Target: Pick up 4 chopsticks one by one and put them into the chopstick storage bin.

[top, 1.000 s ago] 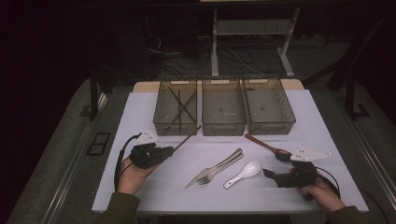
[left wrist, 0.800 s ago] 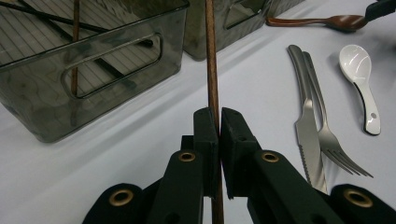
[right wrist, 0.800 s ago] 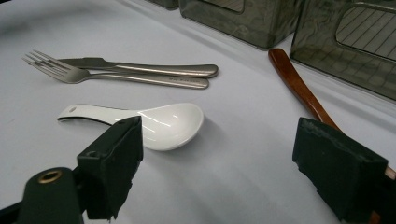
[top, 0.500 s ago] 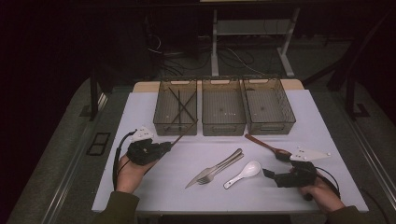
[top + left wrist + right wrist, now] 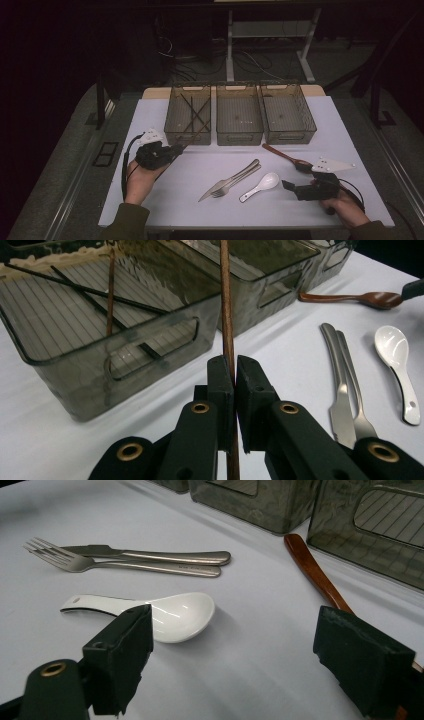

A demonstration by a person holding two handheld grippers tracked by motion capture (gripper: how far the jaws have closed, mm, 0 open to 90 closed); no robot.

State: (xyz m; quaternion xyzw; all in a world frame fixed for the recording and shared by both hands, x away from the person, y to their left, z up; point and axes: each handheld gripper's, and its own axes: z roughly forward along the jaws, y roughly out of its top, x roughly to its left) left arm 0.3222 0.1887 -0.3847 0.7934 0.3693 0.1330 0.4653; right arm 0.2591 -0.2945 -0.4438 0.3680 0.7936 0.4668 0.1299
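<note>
Beside left bin (image 5: pixel 189 117), left tongs (image 5: pixel 176 150) stood clamped on brown chopstick (image 5: pixel 227 315), carried closer since second ago, tip over rim. Right tongs (image 5: pixel 240 655) gaped empty near white spoon (image 5: pixel 165 612) on tabletop (image 5: pixel 200 170).

Thin brown chopstick (image 5: pixel 227 315), clamped low; tip over left bin (image 5: pixel 189 114).

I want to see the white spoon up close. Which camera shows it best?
The right gripper view: the white spoon lies large and close, bowl and handle clear. The left gripper view shows it at the edge; the high view shows it small.
</note>
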